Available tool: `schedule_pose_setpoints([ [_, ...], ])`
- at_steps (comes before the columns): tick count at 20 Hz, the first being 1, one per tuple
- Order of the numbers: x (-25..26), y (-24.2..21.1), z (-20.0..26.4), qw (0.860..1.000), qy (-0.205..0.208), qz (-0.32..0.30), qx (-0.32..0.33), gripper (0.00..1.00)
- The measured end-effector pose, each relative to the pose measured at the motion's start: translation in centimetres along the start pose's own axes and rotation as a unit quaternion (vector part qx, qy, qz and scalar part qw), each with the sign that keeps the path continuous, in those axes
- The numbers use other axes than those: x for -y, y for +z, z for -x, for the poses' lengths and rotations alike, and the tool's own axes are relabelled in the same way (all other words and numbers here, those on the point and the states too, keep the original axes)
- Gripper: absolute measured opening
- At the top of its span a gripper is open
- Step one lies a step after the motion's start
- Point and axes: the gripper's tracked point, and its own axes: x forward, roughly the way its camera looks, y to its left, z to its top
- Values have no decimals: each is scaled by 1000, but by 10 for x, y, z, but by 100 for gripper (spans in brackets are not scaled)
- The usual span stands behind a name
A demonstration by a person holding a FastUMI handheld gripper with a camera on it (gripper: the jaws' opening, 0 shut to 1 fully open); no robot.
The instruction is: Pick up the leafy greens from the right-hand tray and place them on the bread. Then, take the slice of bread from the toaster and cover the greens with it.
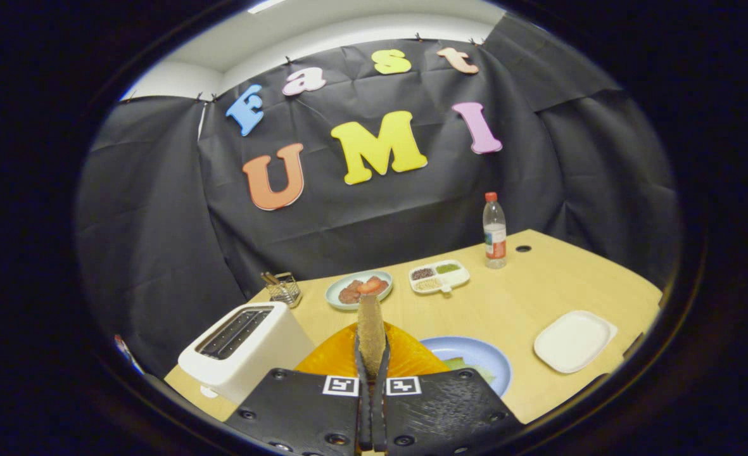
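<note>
Two fingers of the gripper (pixel 372 361) pinch a light, stiff, crumbly bread slice (pixel 370 332) edgewise, right of the toaster (pixel 244 348), greens (pixel 465 365) apparently below.

The gripper (pixel 372 354) has both fingers pinched on a slice of bread (pixel 370 329), standing on edge between them. Just left of the fingers sits the white toaster (pixel 244 348). Right behind the slice, an orange plate (pixel 405 358); just to its right, a blue plate (pixel 475 356) with greens (pixel 463 364). Farther right lies a white tray (pixel 574 340). Beyond, a bottle (pixel 494 231).
</note>
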Motion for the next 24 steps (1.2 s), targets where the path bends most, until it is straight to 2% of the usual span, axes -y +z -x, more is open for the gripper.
schedule_pose_setpoints([
  [5, 24, -29, -17, 996, 5, -84, -35, 1],
  [10, 53, -44, -23, 994, -4, -102, -40, 3],
  [13, 71, -47, -27, 993, -13, -109, -38, 14],
  [14, 74, -52, -29, 993, -14, -113, -41, 14],
  [16, 83, -59, -29, 991, -15, -120, -53, 23],
  [24, 102, -53, -24, 994, -21, -100, -40, 77],
])
